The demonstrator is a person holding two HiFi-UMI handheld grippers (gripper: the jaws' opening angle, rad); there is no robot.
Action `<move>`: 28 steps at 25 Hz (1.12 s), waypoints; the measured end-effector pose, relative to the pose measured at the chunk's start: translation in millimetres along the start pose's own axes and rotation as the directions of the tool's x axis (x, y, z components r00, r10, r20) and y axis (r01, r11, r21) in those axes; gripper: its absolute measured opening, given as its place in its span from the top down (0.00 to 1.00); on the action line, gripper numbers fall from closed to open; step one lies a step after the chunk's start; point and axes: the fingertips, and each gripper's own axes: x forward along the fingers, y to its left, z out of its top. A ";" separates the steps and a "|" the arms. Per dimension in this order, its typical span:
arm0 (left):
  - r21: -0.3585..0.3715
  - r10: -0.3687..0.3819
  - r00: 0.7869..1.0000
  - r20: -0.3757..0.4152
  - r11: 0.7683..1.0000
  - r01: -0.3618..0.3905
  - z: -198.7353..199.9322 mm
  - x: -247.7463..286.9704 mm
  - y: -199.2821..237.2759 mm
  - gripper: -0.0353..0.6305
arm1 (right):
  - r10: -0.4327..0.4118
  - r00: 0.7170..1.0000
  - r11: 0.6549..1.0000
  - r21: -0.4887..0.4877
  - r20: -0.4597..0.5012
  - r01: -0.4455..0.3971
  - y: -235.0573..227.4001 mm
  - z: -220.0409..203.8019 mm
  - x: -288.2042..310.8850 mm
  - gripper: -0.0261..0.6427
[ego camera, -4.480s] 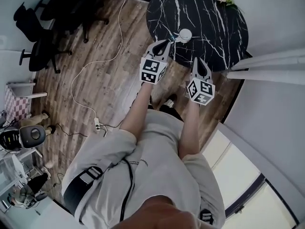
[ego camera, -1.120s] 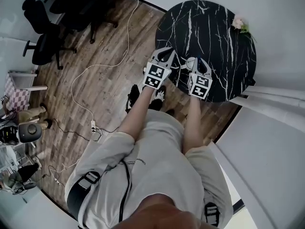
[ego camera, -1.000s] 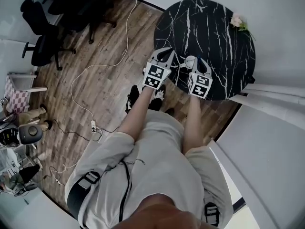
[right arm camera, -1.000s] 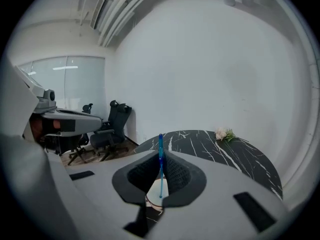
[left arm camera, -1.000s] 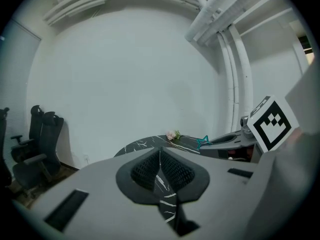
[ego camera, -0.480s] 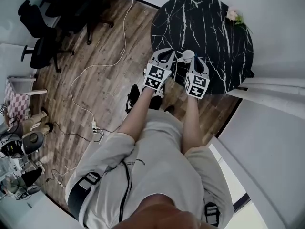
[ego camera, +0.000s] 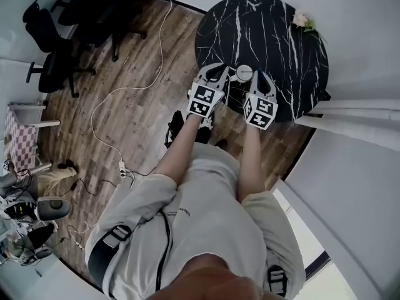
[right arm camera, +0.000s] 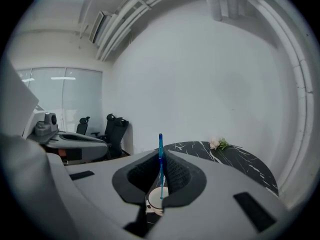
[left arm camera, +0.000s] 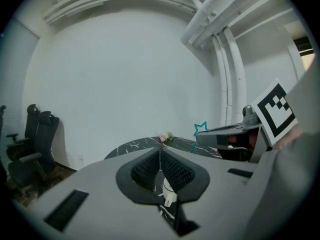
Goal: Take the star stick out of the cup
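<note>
Your right gripper [right arm camera: 160, 158] has come forward to the cup and now clamps the star stick [right arm camera: 160, 144]; its pads pinch the blue shaft, and the head stands above them. Your left gripper [left arm camera: 160, 151] sits just beside it, jaws pressed together on nothing, much where it was a few seconds ago. Just below the pinch, the white cup [right arm camera: 156, 202] stands upright on the black marble table [ego camera: 281, 61]; the stick's lower end lines up with the cup's mouth, and no view shows whether it has cleared the rim. The grasp looks made, so the lift is likely what remains; draw straight up, since nothing steadies the cup and a sideways pull could tip it. Farther back, a sprig of flowers [ego camera: 302, 21] lies at the table's far edge, well apart.
</note>
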 end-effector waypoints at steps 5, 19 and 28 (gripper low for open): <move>0.012 -0.024 1.000 0.017 1.000 0.023 9.7 3.1 -16.6 0.91 | -0.011 0.999 1.000 0.016 0.037 0.010 -10.7 14.5 -12.8 0.89; 0.041 -0.129 0.992 0.011 0.991 0.129 17.2 20.1 -69.3 0.91 | -0.104 0.992 0.992 0.085 0.076 0.098 -55.1 30.8 -52.5 0.89; 0.043 -0.148 0.989 0.006 0.988 0.148 17.5 22.7 -89.9 0.91 | -0.135 0.990 0.989 0.068 0.034 0.133 -77.8 14.2 -68.8 0.89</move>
